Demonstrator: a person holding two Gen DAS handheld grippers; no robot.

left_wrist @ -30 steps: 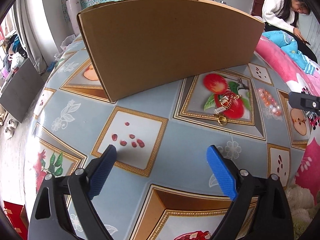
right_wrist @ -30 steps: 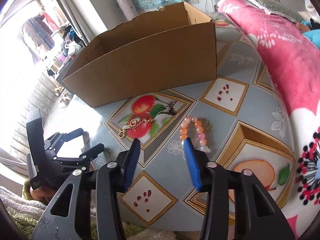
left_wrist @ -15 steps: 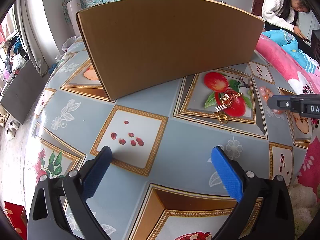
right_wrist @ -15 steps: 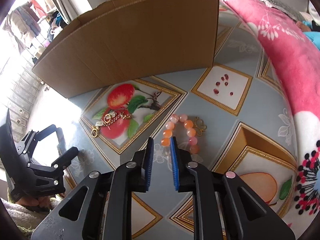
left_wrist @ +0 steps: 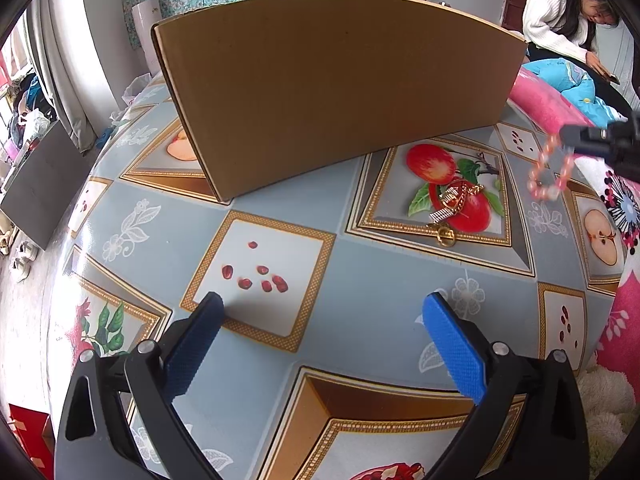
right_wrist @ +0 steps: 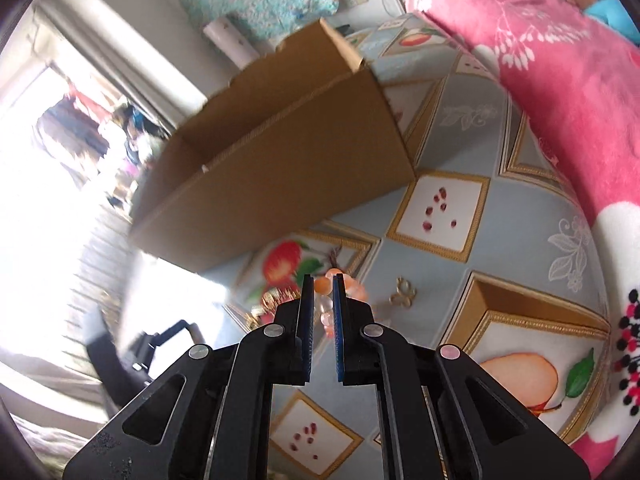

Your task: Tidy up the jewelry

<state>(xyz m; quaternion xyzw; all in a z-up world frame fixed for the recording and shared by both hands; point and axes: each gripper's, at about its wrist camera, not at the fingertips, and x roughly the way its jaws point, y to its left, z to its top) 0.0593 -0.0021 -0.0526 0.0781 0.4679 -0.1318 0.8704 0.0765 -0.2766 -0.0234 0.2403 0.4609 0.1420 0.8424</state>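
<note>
A pink and orange bead bracelet (left_wrist: pixel 548 172) hangs above the table's right side, and my right gripper (left_wrist: pixel 570 140) is shut on it. In the right wrist view its beads (right_wrist: pixel 348 286) show between and beside the blue pads of the right gripper (right_wrist: pixel 322 284). A gold chain (left_wrist: pixel 452 204) lies on the printed red fruit. A small gold piece (right_wrist: pixel 402 292) lies on the cloth beside where the bracelet was. My left gripper (left_wrist: pixel 320 312) stands open over the near table, with nothing between its fingers. An open cardboard box (left_wrist: pixel 332 88) stands behind the jewelry.
The table (left_wrist: pixel 360 272) has a grey-blue cloth with fruit prints. A pink flowered blanket (right_wrist: pixel 560 80) borders its right side. A person in a white sweater (left_wrist: pixel 560 20) sits at the back right. The floor drops away on the left.
My right gripper closed on the bead bracelet and lifted it off the table, rolling as it went. The left jaws spread slightly wider; that hand stayed in place.
</note>
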